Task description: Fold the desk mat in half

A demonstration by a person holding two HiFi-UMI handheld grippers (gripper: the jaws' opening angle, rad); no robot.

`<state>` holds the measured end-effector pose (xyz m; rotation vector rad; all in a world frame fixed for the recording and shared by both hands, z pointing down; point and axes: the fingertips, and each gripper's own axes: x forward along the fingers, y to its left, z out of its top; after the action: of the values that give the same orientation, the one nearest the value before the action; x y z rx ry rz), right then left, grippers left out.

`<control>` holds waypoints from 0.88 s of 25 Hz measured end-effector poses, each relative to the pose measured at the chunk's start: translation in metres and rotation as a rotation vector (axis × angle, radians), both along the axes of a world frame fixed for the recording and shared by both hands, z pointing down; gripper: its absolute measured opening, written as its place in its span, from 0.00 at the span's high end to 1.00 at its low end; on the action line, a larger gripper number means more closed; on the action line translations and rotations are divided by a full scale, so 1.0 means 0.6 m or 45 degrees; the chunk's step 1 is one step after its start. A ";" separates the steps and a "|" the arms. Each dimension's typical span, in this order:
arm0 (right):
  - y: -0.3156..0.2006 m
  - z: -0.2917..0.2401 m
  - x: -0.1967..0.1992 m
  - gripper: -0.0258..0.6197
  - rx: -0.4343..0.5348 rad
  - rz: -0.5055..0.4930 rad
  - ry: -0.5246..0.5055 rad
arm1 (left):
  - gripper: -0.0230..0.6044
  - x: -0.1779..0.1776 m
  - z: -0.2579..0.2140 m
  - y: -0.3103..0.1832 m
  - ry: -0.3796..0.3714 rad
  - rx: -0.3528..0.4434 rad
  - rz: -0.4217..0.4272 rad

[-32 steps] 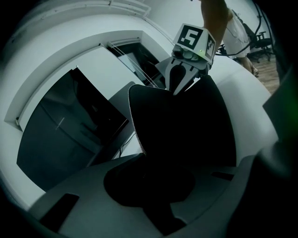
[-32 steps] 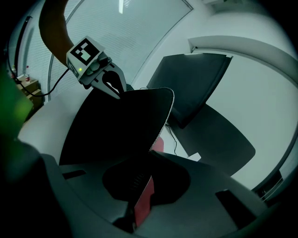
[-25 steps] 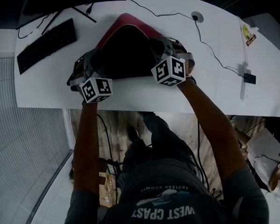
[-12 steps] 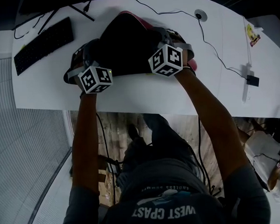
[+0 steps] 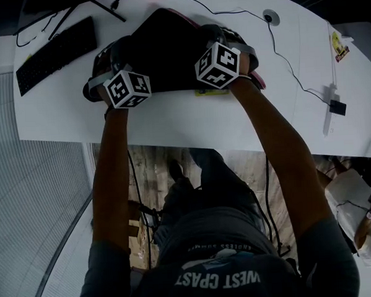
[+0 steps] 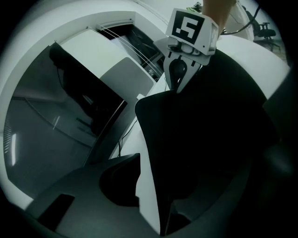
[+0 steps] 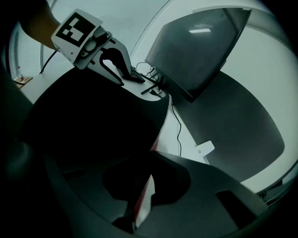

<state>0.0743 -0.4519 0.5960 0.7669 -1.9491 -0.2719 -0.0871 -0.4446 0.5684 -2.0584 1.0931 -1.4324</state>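
**Task item.** The desk mat (image 5: 162, 53) is lying doubled on the white desk (image 5: 190, 123), black face up. Its red underside is showing only as a thin strip along the far and right edges. The fold is judged practically made.

**Right gripper** (image 7: 132, 183). The jaws are pressing together on the mat's right edge, with the red-and-white rim pinched between them. This is judged to be keeping that side lined up while the other side is let go.

**Left gripper** (image 6: 172, 186). The jaws have just been opening and are now standing slightly apart. The mat's left edge is passing between them, and bare desk is showing in the gap beside one jaw, so no grip is being applied. Both grippers are angling downward over the mat, consistent with laying it flat.

**Surface and room.** The desktop is presenting smooth and white. A black keyboard (image 5: 56, 53) is lying left of the mat, apart from it. A dark monitor (image 7: 200, 51) is standing beyond the mat. A thin black cable (image 5: 286, 65) is trailing across the right half. Wood flooring (image 5: 156, 171) is showing below the desk's front edge.
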 end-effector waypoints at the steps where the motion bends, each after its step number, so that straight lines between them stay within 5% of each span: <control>1: -0.003 0.000 0.000 0.89 -0.002 0.005 0.009 | 0.79 -0.001 -0.002 -0.004 0.000 0.006 -0.007; 7: -0.017 0.001 -0.003 0.89 -0.036 0.038 0.035 | 0.75 -0.003 -0.017 -0.010 0.032 0.040 -0.009; 14: -0.022 -0.007 0.005 0.73 -0.048 0.107 0.031 | 0.75 -0.001 -0.052 -0.003 0.098 0.087 0.008; 22: -0.004 -0.046 -0.004 0.74 -0.031 0.148 -0.047 | 0.77 -0.017 -0.120 0.016 0.208 0.141 0.011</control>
<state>0.0721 -0.4543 0.5683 0.8709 -1.9305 -0.1646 -0.0974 -0.4351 0.4966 -2.1270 1.1978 -1.1885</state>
